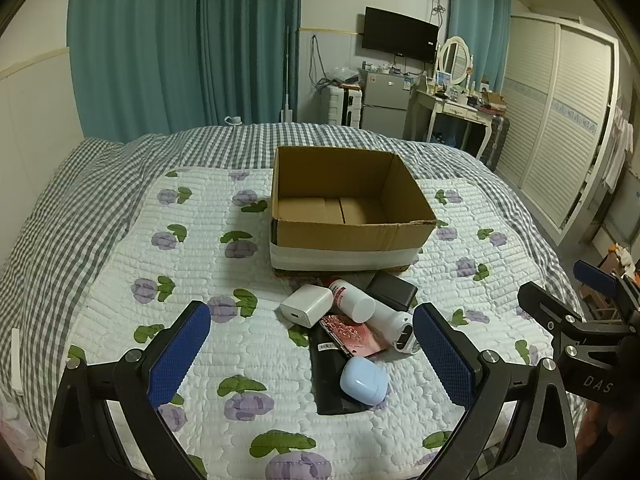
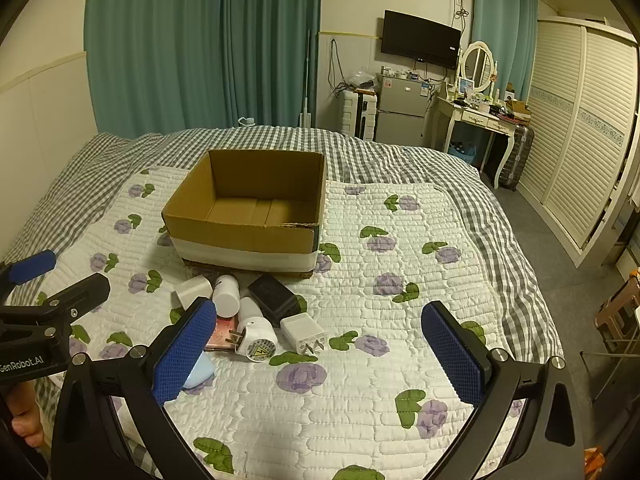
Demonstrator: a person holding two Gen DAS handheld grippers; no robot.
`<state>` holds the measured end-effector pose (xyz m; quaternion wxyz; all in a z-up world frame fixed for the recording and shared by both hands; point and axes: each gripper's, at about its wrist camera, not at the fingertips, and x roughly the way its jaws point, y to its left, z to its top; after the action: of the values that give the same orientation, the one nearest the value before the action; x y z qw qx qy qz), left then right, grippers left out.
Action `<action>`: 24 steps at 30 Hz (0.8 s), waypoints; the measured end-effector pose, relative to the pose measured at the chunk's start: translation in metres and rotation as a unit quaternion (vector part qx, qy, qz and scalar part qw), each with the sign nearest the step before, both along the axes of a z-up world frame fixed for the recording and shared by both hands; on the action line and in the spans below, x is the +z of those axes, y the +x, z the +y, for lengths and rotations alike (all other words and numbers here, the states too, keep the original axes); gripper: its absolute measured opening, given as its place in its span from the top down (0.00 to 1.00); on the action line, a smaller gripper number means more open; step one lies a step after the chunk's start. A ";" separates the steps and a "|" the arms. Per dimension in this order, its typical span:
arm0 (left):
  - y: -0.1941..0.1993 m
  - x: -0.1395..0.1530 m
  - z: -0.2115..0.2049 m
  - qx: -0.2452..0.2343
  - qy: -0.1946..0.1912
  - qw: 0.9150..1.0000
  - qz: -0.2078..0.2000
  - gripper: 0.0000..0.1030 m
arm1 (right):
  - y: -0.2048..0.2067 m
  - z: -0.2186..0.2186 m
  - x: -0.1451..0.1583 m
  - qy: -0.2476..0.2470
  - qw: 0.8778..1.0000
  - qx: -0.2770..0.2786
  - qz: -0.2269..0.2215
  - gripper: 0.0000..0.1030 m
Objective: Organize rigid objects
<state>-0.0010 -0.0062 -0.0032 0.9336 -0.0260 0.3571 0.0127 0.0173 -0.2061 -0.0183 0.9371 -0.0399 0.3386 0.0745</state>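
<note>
You hold 2 sets of tongs above a bed covered with a white quilt printed with purple flowers. Your left tongs are spread wide and grip nothing. Your right tongs are spread wide too, also with nothing between them.

A brown cardboard box with a white band round its base sits on the quilt, well beyond both tongs. As far as its floor shows, it has nothing in it.

Just in front of the box lies a loose pile of small hard things, touching and overlapping:
- a white cube charger
- a white bottle with a red label, lying on its side
- a black power adapter
- a white round plug, prongs toward you
- a white flat charger, just beside the round plug
- a pink card or packet
- a long black block
- a pale blue earbud case, resting on the black block

Judging from this, the sorting has not started: everything is still out on the quilt. All 8 pieces are left to move, presumably into the box.
</note>
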 end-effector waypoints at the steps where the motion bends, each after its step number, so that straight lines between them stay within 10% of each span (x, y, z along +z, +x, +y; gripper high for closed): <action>1: 0.000 0.000 0.001 -0.001 -0.001 1.000 0.001 0.00 | 0.000 0.000 0.000 0.000 1.000 0.000 0.000 0.00; 24: -0.003 -0.002 0.003 0.003 -0.001 1.000 0.000 0.00 | -0.002 0.000 -0.003 -0.002 1.000 0.000 0.002 0.00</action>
<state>-0.0042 -0.0035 -0.0057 0.9334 -0.0277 0.3574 0.0152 0.0156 -0.2058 -0.0213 0.9363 -0.0414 0.3407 0.0743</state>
